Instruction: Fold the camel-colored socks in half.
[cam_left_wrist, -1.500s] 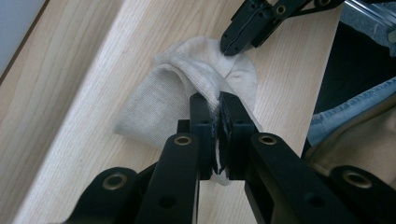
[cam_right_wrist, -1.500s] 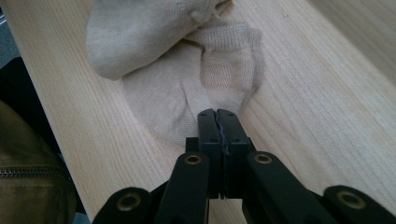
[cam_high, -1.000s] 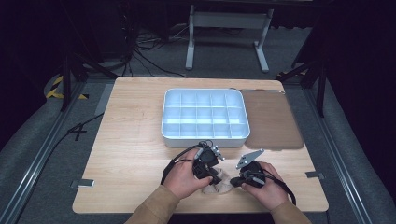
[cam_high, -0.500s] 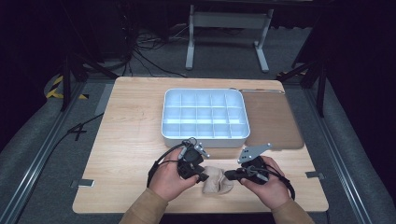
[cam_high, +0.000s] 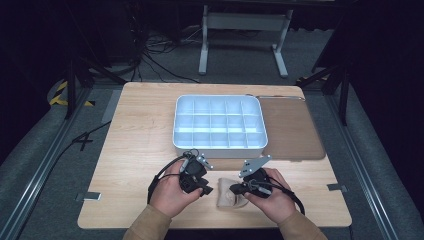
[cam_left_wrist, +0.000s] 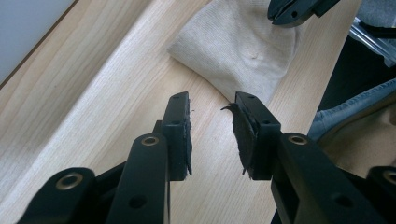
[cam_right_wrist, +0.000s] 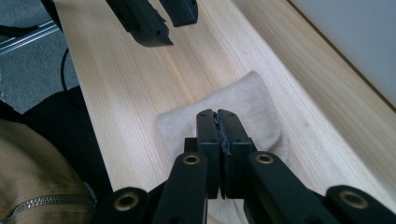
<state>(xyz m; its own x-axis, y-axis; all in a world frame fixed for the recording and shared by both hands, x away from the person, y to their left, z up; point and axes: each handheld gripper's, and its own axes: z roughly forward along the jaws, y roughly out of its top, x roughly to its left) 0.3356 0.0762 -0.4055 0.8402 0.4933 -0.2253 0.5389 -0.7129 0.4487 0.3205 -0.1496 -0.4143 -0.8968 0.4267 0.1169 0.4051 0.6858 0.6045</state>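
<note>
High view sits above my side of the bench (cam_high: 150, 130), faces fwd & down, far enough to take in the whole top, the compartment tray (cam_high: 219, 122) and floor beyond; my forearms come in at bottom edge. Left gripper view rides on my left hand-held gripper (cam_left_wrist: 212, 128), looks along its two jaws, v. close to the bench top, angled toward the beige cloth (cam_left_wrist: 243, 44). Right gripper view rides on my right hand-held gripper (cam_right_wrist: 217, 126), same low, close look, facing back the opp. way. Both gripper views share the cloth & bench strip near the front edge; each catches the other's tips. High view shares the cloth (cam_high: 227, 196) too.
</note>
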